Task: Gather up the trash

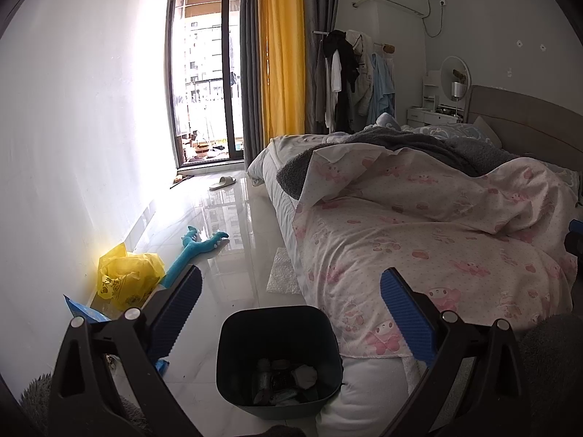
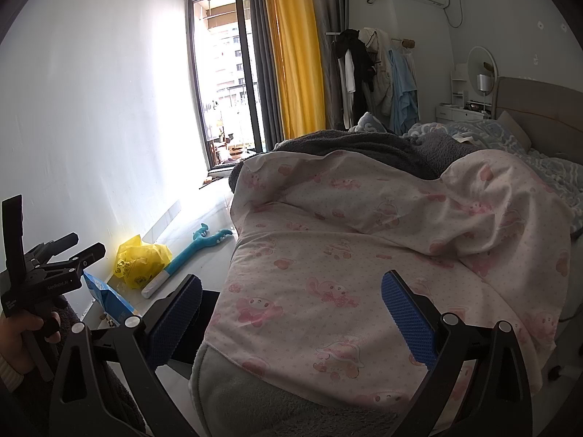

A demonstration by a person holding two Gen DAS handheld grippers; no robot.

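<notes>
A dark trash bin (image 1: 278, 360) stands on the floor beside the bed, with several pieces of trash in its bottom. My left gripper (image 1: 291, 313) hangs open above the bin with nothing between its fingers. A crumpled yellow plastic bag (image 1: 127, 276) lies by the wall, with a blue packet (image 1: 83, 311) beside it. A sheet of bubble wrap (image 1: 282, 271) lies at the bed's foot. My right gripper (image 2: 291, 313) is open over the pink quilt (image 2: 382, 255), holding nothing. The yellow bag (image 2: 142, 260) and blue packet (image 2: 107, 300) also show in the right wrist view.
A teal plush toy (image 1: 196, 247) lies on the glossy floor (image 1: 226, 225). A slipper (image 1: 223, 182) sits near the balcony door. The bed (image 1: 437, 218) fills the right side, the white wall (image 1: 73, 145) the left. A hand (image 2: 22, 331) holds the left gripper's handle.
</notes>
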